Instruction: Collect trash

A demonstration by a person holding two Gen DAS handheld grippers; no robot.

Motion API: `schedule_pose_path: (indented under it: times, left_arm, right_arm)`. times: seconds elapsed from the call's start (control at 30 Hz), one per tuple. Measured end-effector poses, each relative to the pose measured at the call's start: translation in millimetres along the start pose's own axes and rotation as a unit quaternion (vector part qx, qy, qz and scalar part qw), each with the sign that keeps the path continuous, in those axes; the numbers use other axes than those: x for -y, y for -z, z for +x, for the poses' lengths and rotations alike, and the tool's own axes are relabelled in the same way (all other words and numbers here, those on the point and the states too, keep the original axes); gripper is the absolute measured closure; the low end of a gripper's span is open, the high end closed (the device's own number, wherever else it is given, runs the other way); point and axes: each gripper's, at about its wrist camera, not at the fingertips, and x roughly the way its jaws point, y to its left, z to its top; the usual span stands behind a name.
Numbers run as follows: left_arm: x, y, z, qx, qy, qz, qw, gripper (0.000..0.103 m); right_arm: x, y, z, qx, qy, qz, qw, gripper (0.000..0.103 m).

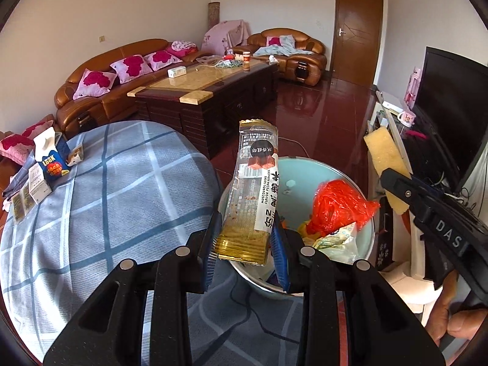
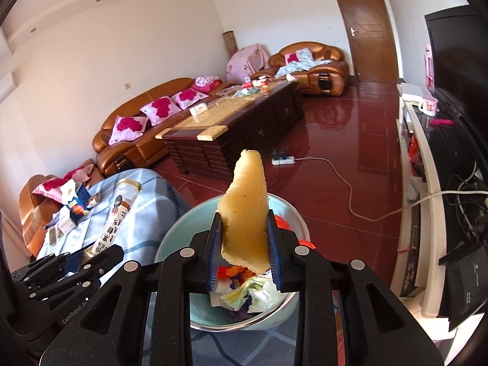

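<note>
My left gripper is shut on a long gold-and-clear snack wrapper that stands upright over the rim of a pale blue bin. The bin holds a red plastic bag and crumpled wrappers. My right gripper is shut on a yellow sponge, held above the same bin. In the left wrist view the sponge and the right gripper show at the right. In the right wrist view the wrapper and the left gripper show at the lower left.
A round table with a blue checked cloth lies left of the bin; a milk carton and small boxes stand at its far edge. Beyond are a dark coffee table, brown sofas, a TV stand and floor cable.
</note>
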Motion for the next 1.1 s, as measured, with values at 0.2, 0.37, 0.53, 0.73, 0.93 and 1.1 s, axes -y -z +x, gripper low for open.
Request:
schedule_pose_path:
  times: [0.2,0.37,0.53,0.73,0.93,1.1]
  left_arm:
    - [12.1,1.4,22.6,-0.023,0.001,0.001,0.9997,0.071]
    - [13.3,2.7,37.6,-0.04,-0.001,-0.004,0.9992,0.071]
    - [17.6,2.9,48.7,-0.046,-0.009,0.002,0.9989,0.07]
    - [15.6,2.9,43.5,-0.029,-0.021,-0.002,0.9993,0.026]
    - [12.3,0.8,14.8,0.016,-0.028,-0.009,0.9994,0.006]
    - [5.0,1.3,-19.0,0.064,-0.036,-0.016,0.9972,0.006]
  right_arm:
    - [12.6,5.6,23.2,-0.019,0.01,0.017,1.0,0.075]
    - [16.0,7.7,35.6,-0.032,0.009,0.026,0.999,0.075]
    - [17.9,7.4,49.9,-0.049,0.002,0.032,0.998,0.073]
    - [29.6,2.0,46.0,-0.037,-0.009,0.057,0.998,0.057]
    - [30.4,-4.1,15.7,0.005,-0.001,0.064,0.998,0.049]
    - [17.4,-3.9,-23.9,0.059,0.019,0.042,0.997,0.039]
